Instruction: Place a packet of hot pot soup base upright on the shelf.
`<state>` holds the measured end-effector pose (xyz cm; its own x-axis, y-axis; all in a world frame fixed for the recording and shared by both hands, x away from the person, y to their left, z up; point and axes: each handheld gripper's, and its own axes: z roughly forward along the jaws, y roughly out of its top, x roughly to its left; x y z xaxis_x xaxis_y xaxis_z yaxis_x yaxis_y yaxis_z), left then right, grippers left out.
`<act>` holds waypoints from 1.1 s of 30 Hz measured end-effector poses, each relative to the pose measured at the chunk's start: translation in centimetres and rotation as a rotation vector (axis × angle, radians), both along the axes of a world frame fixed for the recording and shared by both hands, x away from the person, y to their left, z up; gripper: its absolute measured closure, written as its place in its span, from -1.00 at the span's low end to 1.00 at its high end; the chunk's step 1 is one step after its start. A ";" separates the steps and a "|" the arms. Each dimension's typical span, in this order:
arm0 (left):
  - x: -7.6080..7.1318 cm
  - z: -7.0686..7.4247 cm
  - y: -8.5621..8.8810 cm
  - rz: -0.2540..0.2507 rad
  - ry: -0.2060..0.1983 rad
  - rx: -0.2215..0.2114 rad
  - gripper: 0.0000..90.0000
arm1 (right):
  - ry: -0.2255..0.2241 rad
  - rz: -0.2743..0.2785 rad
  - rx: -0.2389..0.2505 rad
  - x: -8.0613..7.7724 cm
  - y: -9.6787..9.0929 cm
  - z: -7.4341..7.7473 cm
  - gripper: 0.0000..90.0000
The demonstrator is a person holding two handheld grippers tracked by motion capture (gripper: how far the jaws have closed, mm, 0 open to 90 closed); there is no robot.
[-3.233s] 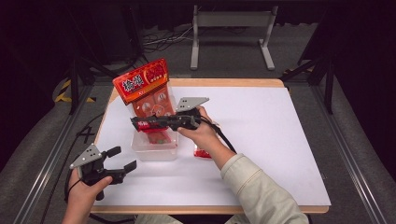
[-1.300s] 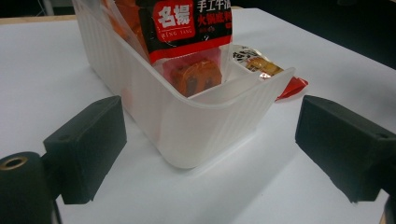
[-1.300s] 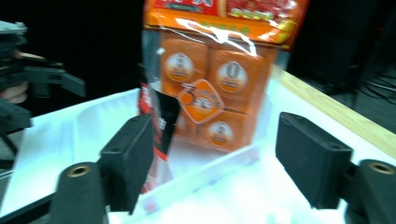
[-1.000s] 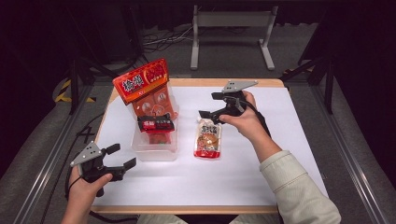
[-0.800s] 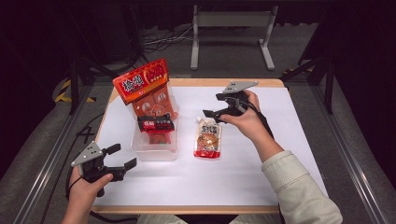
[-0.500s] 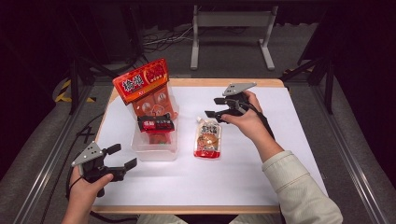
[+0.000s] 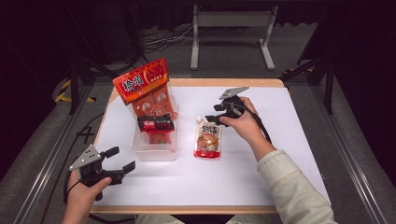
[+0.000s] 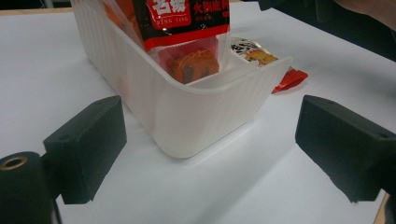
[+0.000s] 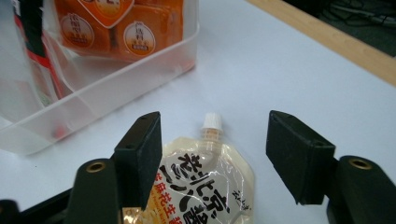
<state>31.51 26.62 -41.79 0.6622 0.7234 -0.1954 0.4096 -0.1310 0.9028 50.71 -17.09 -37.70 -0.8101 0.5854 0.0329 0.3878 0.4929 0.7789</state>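
Surface: white tabletop (image 7: 280, 154) with a wooden rim, dark floor all round; you sit at the near edge.
Left gripper: your left gripper (image 7: 116, 161) rests at the near-left corner, jaws spread wide and empty, aimed at the bin's rounded corner.
Bin: clear plastic bin (image 7: 154, 149) mid-left, holding a red-and-black snack pack (image 7: 155, 124) with a tall orange bag (image 7: 142, 84) leaning behind it.
Pouch: spouted pouch (image 7: 208, 139) lies flat just right of the bin, spout (image 9: 211, 122) pointing away from you.
Right gripper: your right gripper (image 7: 217, 112) hovers over the spout end, jaws wide, gripping nothing.
Risk: closing on the slick film rather than the spout could probably let it slip; a leftward sweep could clip the bin wall.
Room: open table right of the pouch and beyond it; the bin hems in the left side.
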 end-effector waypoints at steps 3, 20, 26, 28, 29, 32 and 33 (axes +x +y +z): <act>-0.1 0.0 0.1 0.003 0.003 0.000 -0.79 | 0.027 0.010 -0.001 0.3 0.1 -0.7 -0.24; 0.0 -0.3 -0.1 -0.005 0.007 0.002 -0.79 | 0.092 -0.102 0.024 0.6 0.5 -5.1 -0.46; -0.1 -0.4 -0.1 -0.006 0.013 0.001 -0.79 | 0.101 -0.128 -0.007 0.8 0.6 -5.7 -0.49; 0.0 -0.4 -0.1 -0.005 0.014 0.001 -0.79 | 0.109 -0.135 -0.024 0.9 0.7 -6.0 -0.51; 0.0 -0.4 -0.1 -0.004 0.012 0.002 -0.79 | 0.112 -0.139 -0.040 0.8 0.8 -6.1 -0.52; 0.0 -0.4 -0.2 -0.006 0.013 0.004 -0.79 | 0.128 -0.162 -0.057 0.8 1.0 -6.4 -0.64; 0.0 -0.4 -0.2 -0.006 0.013 0.004 -0.79 | 0.135 -0.167 -0.054 0.8 1.0 -6.4 -0.65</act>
